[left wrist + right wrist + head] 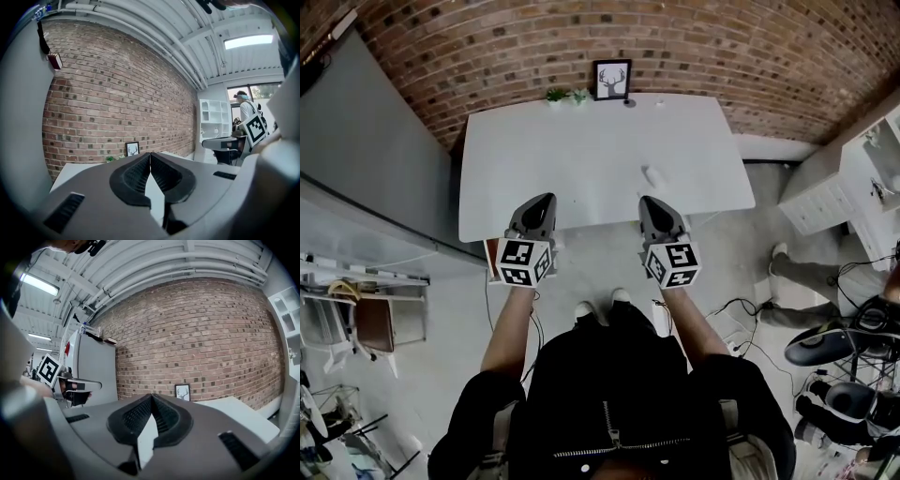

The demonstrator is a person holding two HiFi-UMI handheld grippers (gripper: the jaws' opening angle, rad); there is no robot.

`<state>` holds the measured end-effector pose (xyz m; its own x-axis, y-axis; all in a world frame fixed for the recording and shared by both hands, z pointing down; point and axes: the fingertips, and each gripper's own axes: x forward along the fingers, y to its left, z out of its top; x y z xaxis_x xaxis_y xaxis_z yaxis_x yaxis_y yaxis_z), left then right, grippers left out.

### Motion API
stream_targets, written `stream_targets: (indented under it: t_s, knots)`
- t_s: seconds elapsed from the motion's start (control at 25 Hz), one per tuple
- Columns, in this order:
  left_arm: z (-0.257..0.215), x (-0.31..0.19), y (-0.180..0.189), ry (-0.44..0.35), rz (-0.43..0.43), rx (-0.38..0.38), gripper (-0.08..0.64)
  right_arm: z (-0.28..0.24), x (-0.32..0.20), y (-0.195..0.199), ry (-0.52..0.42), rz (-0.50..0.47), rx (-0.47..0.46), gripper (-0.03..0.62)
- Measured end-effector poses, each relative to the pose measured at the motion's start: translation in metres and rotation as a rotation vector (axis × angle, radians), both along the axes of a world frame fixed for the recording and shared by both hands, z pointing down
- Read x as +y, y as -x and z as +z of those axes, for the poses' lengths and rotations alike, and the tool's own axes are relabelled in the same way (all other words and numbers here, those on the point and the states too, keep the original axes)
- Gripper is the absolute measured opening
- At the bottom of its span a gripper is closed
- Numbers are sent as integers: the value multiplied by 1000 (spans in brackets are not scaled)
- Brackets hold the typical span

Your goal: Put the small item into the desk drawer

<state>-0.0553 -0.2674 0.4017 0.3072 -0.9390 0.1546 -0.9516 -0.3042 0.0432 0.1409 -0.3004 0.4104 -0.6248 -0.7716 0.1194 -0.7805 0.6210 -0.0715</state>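
Note:
A small pale item (654, 176) lies on the white desk (581, 159), right of its middle. My left gripper (546, 200) hovers over the desk's front edge, shut and empty; its jaws meet at the tips in the left gripper view (150, 154). Over the same edge, further right, my right gripper (647, 201) is also shut with nothing held, its tips together in the right gripper view (151, 395). The small item sits just beyond the right gripper's tip. No drawer shows in any view.
A framed deer picture (612, 79) and small green plants (565, 95) stand at the desk's back edge against the brick wall. A white cabinet (853, 178) is at the right, a grey panel (366, 159) at the left. Chairs and cables crowd the floor to the right.

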Motion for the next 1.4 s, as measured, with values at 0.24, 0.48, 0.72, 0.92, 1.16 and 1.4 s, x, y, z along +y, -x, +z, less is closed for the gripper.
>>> stream_targets:
  t_s: [0.24, 0.48, 0.72, 0.92, 1.16, 1.4]
  knots:
    - [-3, -14, 2, 4, -23, 3, 21, -4, -16, 4, -14, -32, 33, 4]
    - [5, -24, -6, 25, -26, 6, 21, 6, -26, 2, 9, -65, 57, 130]
    - [12, -32, -15, 45, -23, 13, 21, 20, -34, -7, 34, -64, 85, 166]
    - [22, -37, -23, 73, -21, 18, 21, 38, -44, -20, 79, -48, 93, 170]
    - [45, -45, -32, 128, -23, 25, 21, 68, -47, -35, 150, -38, 103, 170]
    - [71, -49, -38, 185, -27, 25, 21, 103, -54, -44, 220, -47, 128, 170]
